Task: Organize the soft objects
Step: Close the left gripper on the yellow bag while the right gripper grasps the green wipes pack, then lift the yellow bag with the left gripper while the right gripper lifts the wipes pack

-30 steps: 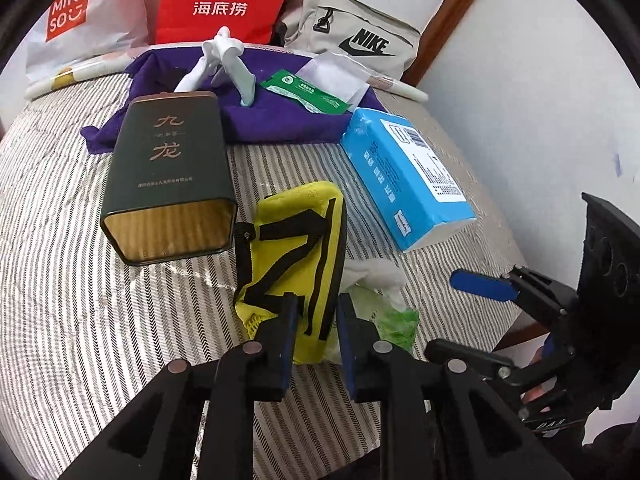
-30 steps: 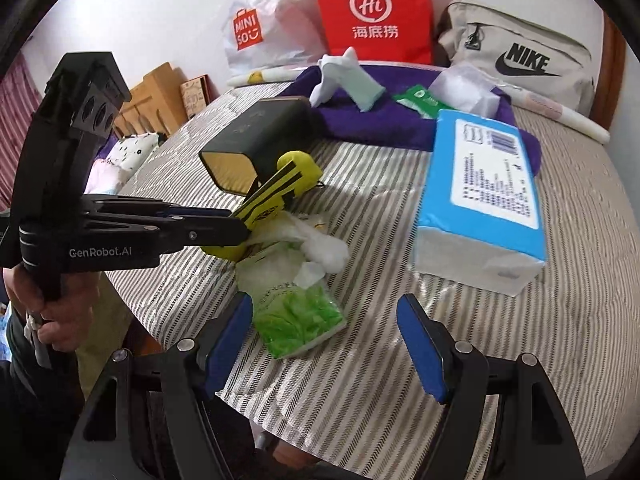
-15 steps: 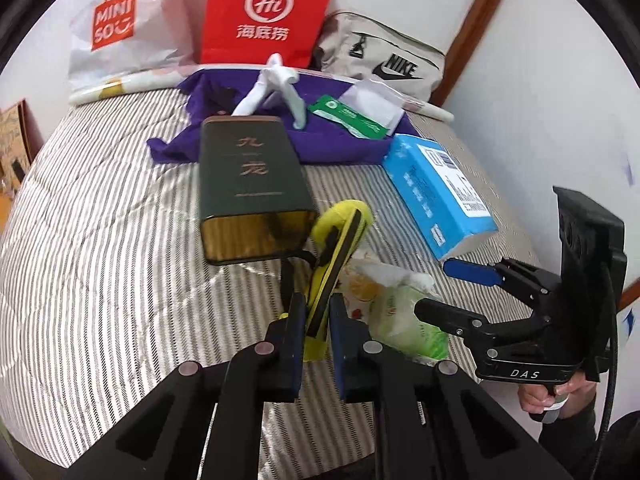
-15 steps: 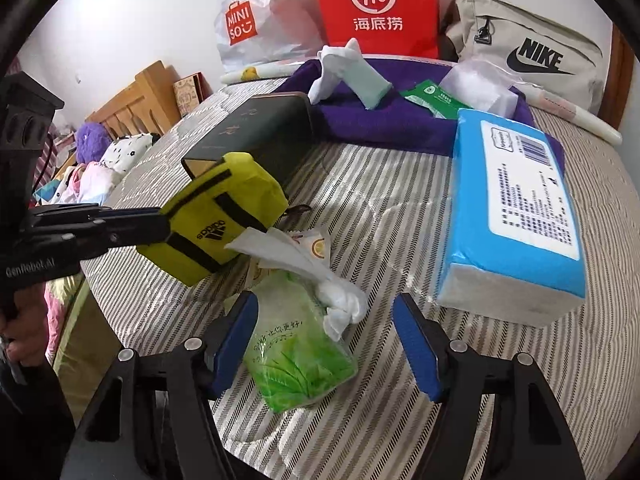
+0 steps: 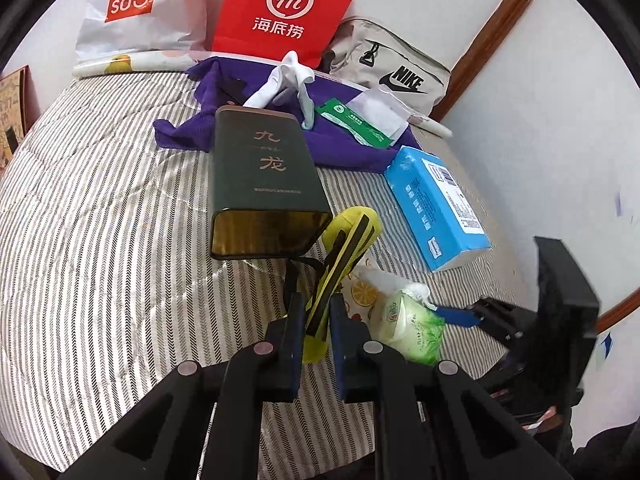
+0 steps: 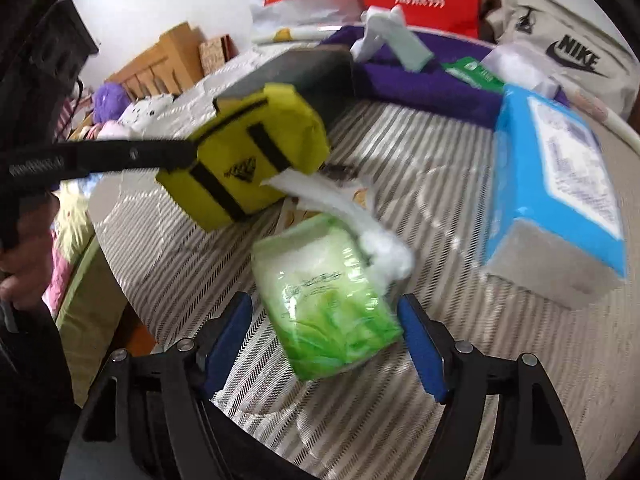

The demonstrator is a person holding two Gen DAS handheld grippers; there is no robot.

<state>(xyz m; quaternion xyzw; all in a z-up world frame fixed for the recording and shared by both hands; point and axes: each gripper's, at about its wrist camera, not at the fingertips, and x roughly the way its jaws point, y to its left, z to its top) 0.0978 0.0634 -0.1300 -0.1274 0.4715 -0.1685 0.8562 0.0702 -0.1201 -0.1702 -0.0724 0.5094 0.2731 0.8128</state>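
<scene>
L fingers (image 5: 314, 332): clenched on yellow pouch (image 5: 340, 256), thin edge grip; could slip.
R fingers (image 6: 324, 344): released, straddling green tissue pack (image 6: 328, 300); loose tissue might snag.

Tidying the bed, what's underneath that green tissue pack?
Under the green tissue pack shows the striped bedcover and, at its far end, a lemon-printed packet poking out. How far that packet runs beneath is covered.

Left tongs (image 5: 316, 320) clamped, right tongs (image 6: 324, 344) spread wide, both angled down

Dark green tin (image 5: 264, 184) on striped cloth (image 5: 100, 220); red bag (image 5: 286, 10), perhaps paper, behind.
</scene>
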